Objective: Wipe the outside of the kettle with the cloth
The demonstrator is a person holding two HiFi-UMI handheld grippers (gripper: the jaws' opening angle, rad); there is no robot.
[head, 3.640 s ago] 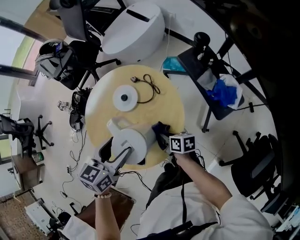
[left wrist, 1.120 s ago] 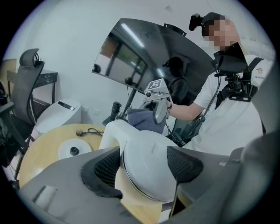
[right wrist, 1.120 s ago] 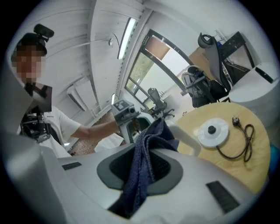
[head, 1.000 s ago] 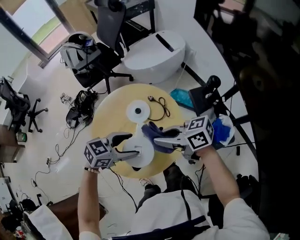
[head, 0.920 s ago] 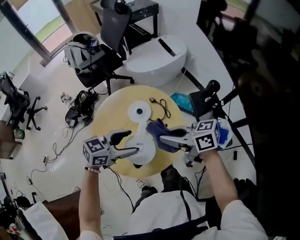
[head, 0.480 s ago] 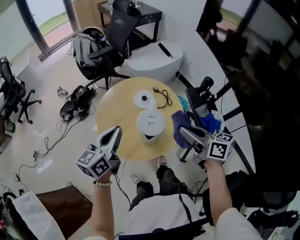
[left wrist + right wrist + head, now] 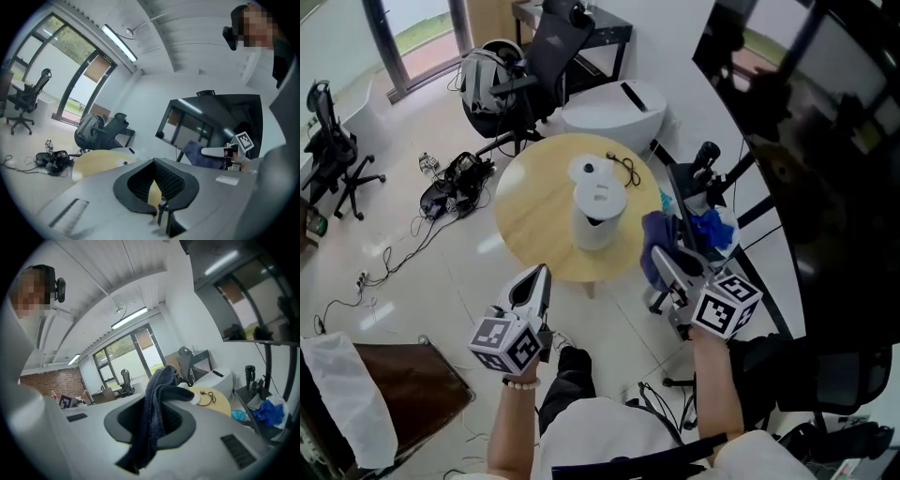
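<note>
- kettle point(image 7: 598, 217) stands upright on the round table point(image 7: 530, 220), just beside its charging base point(image 7: 587, 170), not on it. prob parked off the base so nothing electrical gets wiped
- right gripper point(image 7: 664, 262) is clamped on the dark blue cloth point(image 7: 653, 234). cloth is pinched btwn the jaws w/ the rest flopping over the top, so it's ready for wiping
- left gripper point(image 7: 542, 274) has its jaws closed together, nothing in them
- both grippers are off the table edge, well apart from the kettle, so imo no wiping is going on rn
- count: 1 kettle, 1 cloth, 1 base, 1 black cord point(image 7: 630, 170) by the base, 2 grippers, 1 table
</note>
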